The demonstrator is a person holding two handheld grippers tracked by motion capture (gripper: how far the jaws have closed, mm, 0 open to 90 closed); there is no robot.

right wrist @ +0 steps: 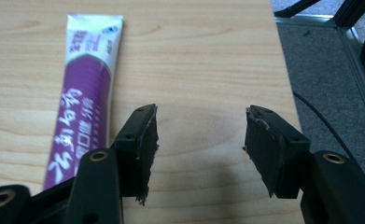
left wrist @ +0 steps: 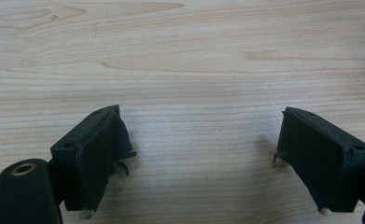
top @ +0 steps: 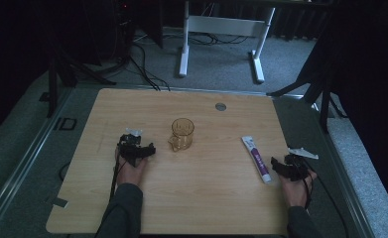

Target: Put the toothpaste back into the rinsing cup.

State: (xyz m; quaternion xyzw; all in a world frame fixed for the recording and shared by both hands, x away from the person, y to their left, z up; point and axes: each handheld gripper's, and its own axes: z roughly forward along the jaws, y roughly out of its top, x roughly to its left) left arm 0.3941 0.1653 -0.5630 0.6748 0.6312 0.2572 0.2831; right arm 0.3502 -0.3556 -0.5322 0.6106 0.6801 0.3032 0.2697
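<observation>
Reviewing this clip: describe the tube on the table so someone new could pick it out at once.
On the wooden table, look to its right side, just left of the right gripper. The tube lies flat there: white and purple with printed lettering, unlike the amber see-through mug at the centre.

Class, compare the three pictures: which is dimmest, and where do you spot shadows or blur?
High view: dimmest, with dark surroundings around the table. Left gripper view: bright, sharp wood grain, soft shadows beside the jaws. Right gripper view: bright; the toothpaste tube has slightly blurred print.

bare wood between cup [top: 182,133] and tube [top: 256,158] — passable
</observation>
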